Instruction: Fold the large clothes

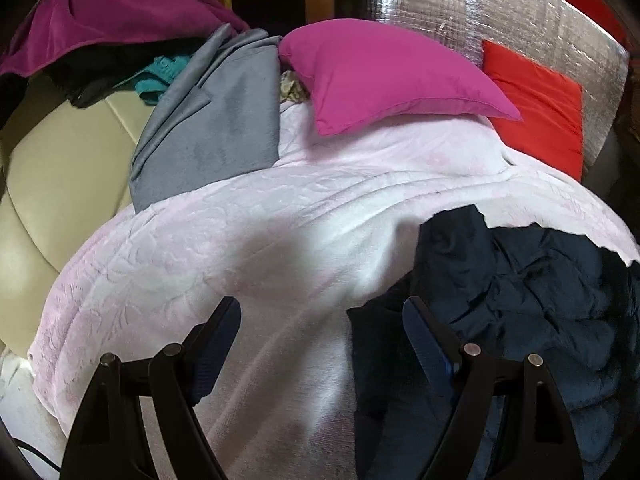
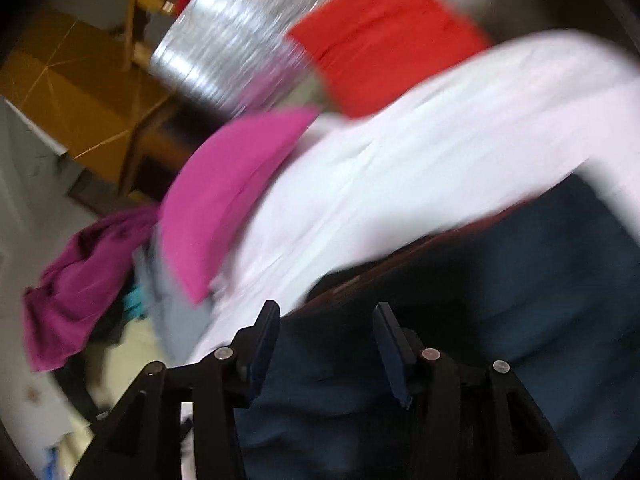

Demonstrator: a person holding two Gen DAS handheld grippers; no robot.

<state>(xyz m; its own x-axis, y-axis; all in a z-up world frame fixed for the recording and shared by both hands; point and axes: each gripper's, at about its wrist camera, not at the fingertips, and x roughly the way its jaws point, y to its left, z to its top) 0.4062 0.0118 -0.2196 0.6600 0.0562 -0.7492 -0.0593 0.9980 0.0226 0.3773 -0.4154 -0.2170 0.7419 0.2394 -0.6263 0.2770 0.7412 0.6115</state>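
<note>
Both tongs gape empty: left tongs (image 1: 322, 322) over the pale blanket (image 1: 248, 240), dark garment (image 1: 520, 288) at three o'clock; right tongs (image 2: 326, 322) above it, likely seeking an edge.

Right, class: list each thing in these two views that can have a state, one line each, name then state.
left gripper: open, holding nothing
right gripper: open, nothing between its fingers
dark blue garment: crumpled, unfolded
pale pink blanket: spread out
grey garment: lying unfolded
magenta pillow: resting on blanket
</note>
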